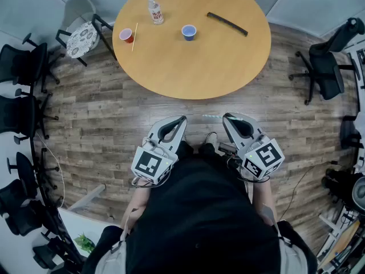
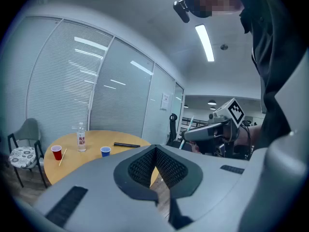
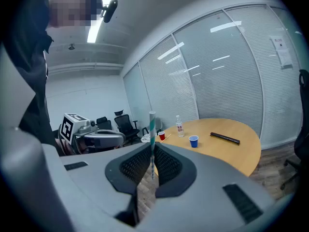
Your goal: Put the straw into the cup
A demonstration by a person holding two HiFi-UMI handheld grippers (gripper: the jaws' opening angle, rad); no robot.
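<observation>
Glass-walled office, round counter (image 1: 194, 67) w/ blue cup (image 1: 189, 32) & red cup (image 1: 126, 35) well ahead. Gripping striped straw (image 3: 152, 129) upright in clenched R tongs (image 3: 151, 148), prob. ready for dropping in; w/ L tongs (image 2: 155, 150) pressed together, empty.

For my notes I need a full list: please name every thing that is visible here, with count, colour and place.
table: 1, light wood, before the person
red cup: 1, red, table's left side
thin stick: 1, pale, beside red cup
bottle: 1, clear, table's far edge
blue cup: 1, blue, right of bottle
flat bar: 1, black, table's right side
cushioned chair: 1, grey, left of table
office chairs: several, black, room's sides
straw: 1, green-white striped, in right tool
left tool: 1, grey, shut, empty
right tool: 1, grey, shut on straw
</observation>
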